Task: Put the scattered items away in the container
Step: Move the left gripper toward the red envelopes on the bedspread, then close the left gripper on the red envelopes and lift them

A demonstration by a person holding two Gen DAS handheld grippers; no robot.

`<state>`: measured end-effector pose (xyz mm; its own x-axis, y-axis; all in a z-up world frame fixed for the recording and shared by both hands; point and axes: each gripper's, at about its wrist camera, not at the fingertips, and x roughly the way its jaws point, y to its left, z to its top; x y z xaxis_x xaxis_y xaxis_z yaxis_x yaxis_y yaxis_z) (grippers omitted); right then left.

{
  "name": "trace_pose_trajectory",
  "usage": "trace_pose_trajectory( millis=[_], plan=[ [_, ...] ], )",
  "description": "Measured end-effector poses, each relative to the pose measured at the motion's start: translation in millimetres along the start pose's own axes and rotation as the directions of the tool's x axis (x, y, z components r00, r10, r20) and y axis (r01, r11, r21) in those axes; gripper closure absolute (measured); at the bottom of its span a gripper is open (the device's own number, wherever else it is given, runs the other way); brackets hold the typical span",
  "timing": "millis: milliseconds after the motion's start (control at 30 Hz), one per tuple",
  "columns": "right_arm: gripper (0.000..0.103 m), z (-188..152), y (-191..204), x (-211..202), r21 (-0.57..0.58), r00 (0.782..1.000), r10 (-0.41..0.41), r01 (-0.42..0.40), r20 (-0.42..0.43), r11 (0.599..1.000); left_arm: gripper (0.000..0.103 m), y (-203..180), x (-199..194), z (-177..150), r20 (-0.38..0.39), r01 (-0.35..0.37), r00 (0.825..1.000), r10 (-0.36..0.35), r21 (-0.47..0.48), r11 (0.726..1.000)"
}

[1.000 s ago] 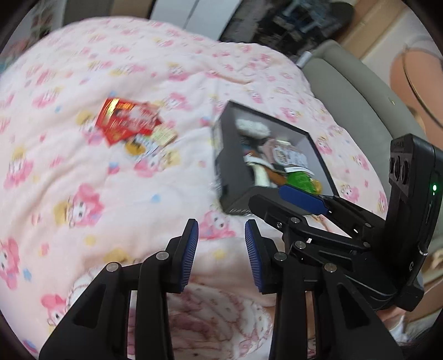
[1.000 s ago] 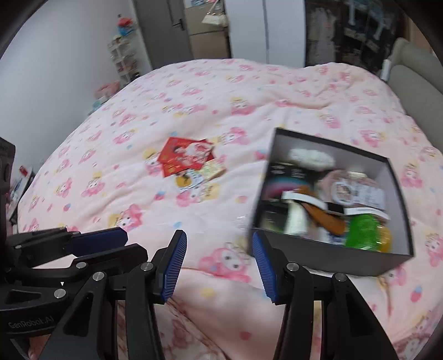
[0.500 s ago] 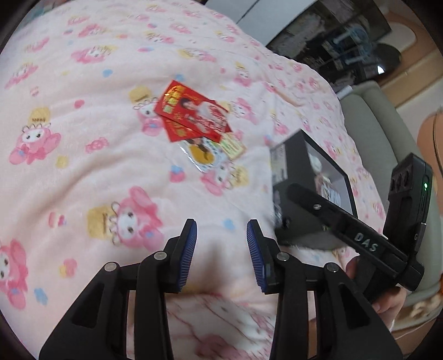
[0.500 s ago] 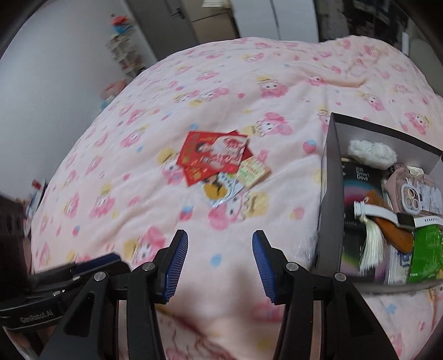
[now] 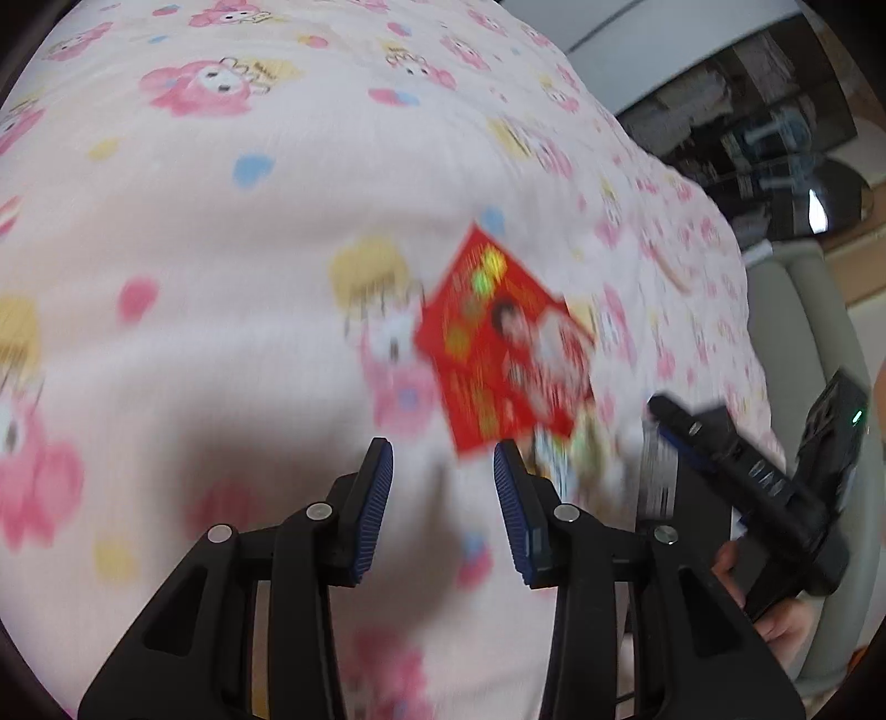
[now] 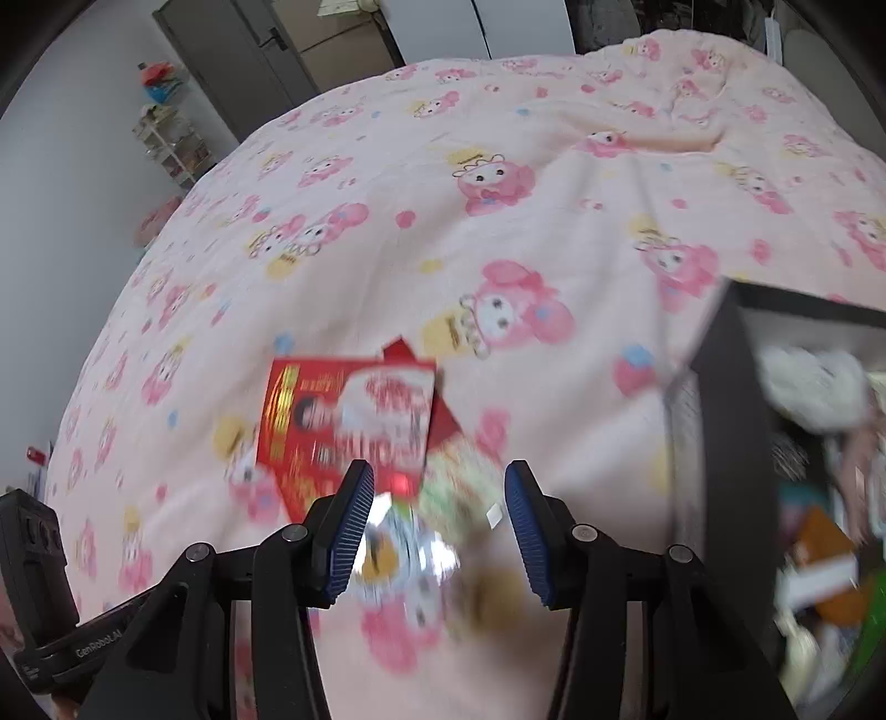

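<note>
A red packet [image 5: 504,354] lies on the pink cartoon-print blanket [image 5: 221,249], with a few small blurred packets [image 5: 576,448] at its near right corner. My left gripper [image 5: 443,493] is open and empty just short of the red packet's near corner. In the right wrist view the red packet [image 6: 343,421] and a shiny small packet [image 6: 410,548] lie right ahead of my right gripper [image 6: 437,515], which is open and empty over the small packets [image 6: 465,487]. The black box [image 6: 720,421] stands at the right, holding several items.
The right gripper's body [image 5: 775,487] and the hand holding it show at the right of the left wrist view. A grey sofa [image 5: 814,332] runs along the bed's right side. A dark door [image 6: 249,50] and shelves [image 6: 171,138] stand beyond the bed's far left.
Both grippers have moved forward and down toward the red packet and small packets, which now look much larger. The box has slid to the right edge of the right view. Both stay open.
</note>
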<state>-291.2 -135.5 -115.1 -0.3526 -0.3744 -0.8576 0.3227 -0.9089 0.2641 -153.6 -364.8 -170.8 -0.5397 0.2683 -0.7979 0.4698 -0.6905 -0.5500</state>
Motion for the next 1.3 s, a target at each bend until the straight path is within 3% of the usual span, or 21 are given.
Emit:
trace_pose_trajectory(
  millis=[167,233,300,400,533,600,700,767,800,833,933,1000,1100,1167,1300],
  plan=[
    [0.058,21,-2,38,0.011,1.000,-0.014,0.015,-0.007,1.000,0.069,7,14,38,0.070,0.010,0.998,-0.008,-0.037,0.999],
    [0.058,25,-4,48,0.019,1.000,-0.005,0.005,-0.012,1.000,0.071,8,19,48,0.087,0.052,0.995,-0.049,-0.041,0.998],
    [0.058,24,-7,55,0.035,0.999,0.019,-0.018,-0.026,0.999,0.071,7,28,54,0.064,0.102,0.993,-0.099,-0.046,0.994],
    [0.057,21,-6,69,0.032,0.996,0.047,-0.044,-0.074,0.999,0.071,1,45,54,0.019,0.041,0.999,-0.040,-0.030,0.999],
    [0.057,18,0,67,-0.002,0.994,0.072,-0.072,-0.083,0.997,0.089,2,55,32,-0.060,-0.011,0.998,0.007,-0.059,0.998],
    [0.057,18,3,63,-0.020,0.994,0.085,-0.087,-0.074,0.996,0.091,2,49,16,-0.071,0.003,0.997,-0.007,-0.065,0.998],
    [0.057,22,8,59,-0.042,0.997,0.056,-0.058,-0.048,0.997,0.091,-3,37,-2,-0.069,0.006,0.998,-0.009,-0.045,0.999],
    [0.058,23,10,60,-0.053,0.998,0.053,-0.055,-0.047,0.997,0.082,-1,35,-4,-0.095,0.027,0.995,-0.033,-0.058,0.998],
    [0.058,24,11,62,-0.061,0.998,0.044,-0.047,-0.054,0.997,0.068,2,35,-3,-0.096,0.031,0.995,-0.037,-0.070,0.997],
    [0.057,24,10,65,-0.065,0.997,0.031,-0.036,-0.065,0.997,0.063,4,35,-1,-0.089,0.029,0.995,-0.036,-0.080,0.996],
    [0.057,18,2,65,-0.028,0.995,0.006,-0.009,-0.103,1.000,0.063,7,38,10,-0.053,0.018,0.998,-0.023,-0.092,0.996],
    [0.057,15,-3,61,-0.010,0.996,0.024,-0.025,-0.082,1.000,0.064,7,44,15,-0.042,0.026,0.999,-0.031,-0.100,0.995],
    [0.055,17,-5,65,-0.038,0.998,-0.010,0.008,-0.064,0.999,0.077,7,53,14,-0.022,0.032,0.999,-0.035,-0.109,0.993],
    [0.055,20,-8,77,-0.020,0.993,0.022,-0.025,-0.114,1.000,0.081,9,54,11,-0.015,0.035,0.999,-0.037,-0.120,0.992],
    [0.055,26,10,73,-0.103,0.988,0.118,-0.128,-0.098,0.986,0.081,11,42,9,0.009,0.047,0.999,-0.046,-0.141,0.989]
  ],
)
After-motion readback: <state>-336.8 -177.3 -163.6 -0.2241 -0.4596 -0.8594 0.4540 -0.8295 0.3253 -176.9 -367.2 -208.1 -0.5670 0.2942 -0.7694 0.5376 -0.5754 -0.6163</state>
